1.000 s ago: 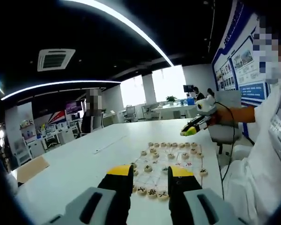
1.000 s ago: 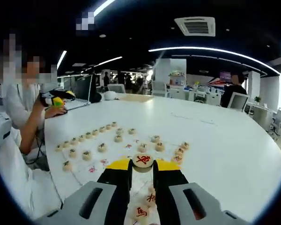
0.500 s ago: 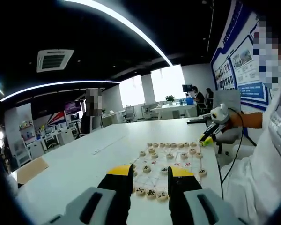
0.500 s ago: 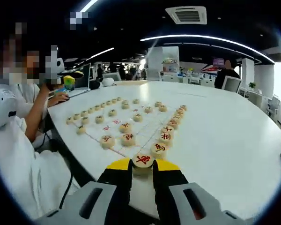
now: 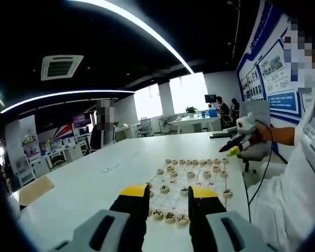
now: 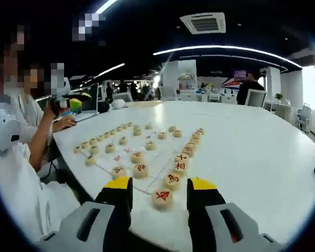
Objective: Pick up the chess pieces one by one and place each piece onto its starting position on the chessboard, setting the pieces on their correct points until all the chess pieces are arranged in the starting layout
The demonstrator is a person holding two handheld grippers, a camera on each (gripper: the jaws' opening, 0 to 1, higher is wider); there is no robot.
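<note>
A large round white desk (image 6: pixel 262 152) carries a pale printed chessboard sheet (image 6: pixel 147 157) with round cream wooden chess pieces (image 6: pixel 140 169) on it.
In the right gripper view, the right claw (image 6: pixel 161 190) stands with jaws apart, not touching the cream disc piece with a red character (image 6: pixel 162 197) lying flat between them on the board's near corner. In the left gripper view, the left claw (image 5: pixel 168 198) is spread and empty above the board's near row, with the right claw at 2 o'clock.

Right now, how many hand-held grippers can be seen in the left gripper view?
2: the left hand-held gripper rises from the bottom, jaws apart; the right hand-held gripper is at the right, over the table's far edge.
</note>
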